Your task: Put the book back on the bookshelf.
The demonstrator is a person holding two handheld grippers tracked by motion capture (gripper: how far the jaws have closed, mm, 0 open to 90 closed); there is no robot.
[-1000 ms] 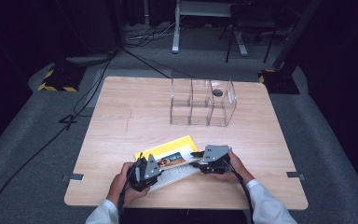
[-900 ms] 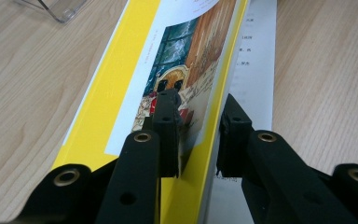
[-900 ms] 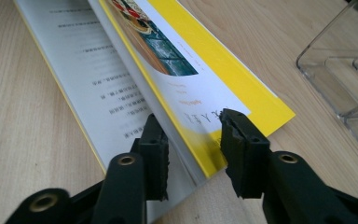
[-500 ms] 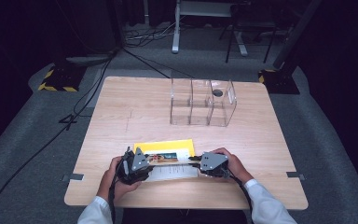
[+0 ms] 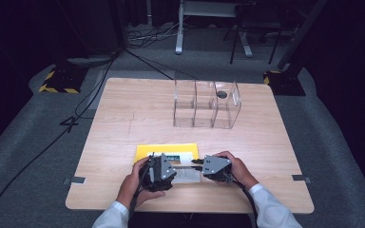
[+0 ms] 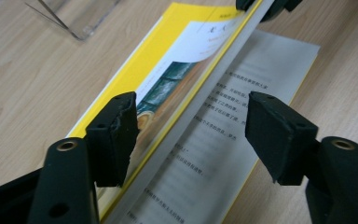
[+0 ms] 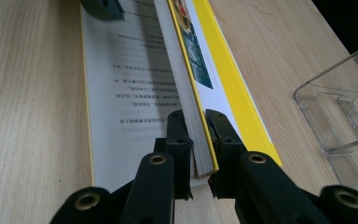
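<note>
A yellow-covered book (image 5: 167,150) lies open near the table's front edge. Its cover and a thick block of pages (image 7: 186,88) stand up on edge above a flat printed page (image 6: 223,154). My right gripper (image 7: 199,135) is shut on one end of that raised block, and it is held from the right in the high view (image 5: 196,163). My left gripper (image 6: 191,126) faces it from the other end (image 5: 175,166). Its jaws have just been opening and now straddle the block's edge without pressing it.
A clear plastic organizer (image 5: 206,104) with three compartments stands at the back middle of the table, with a small dark round thing (image 5: 222,94) in its right compartment. Its corner shows in the left gripper view (image 6: 79,14) and in the right gripper view (image 7: 340,121).
The book has swung from a slant to lie square with the front edge. My left gripper went left, then came back to the book with its jaws wider.
</note>
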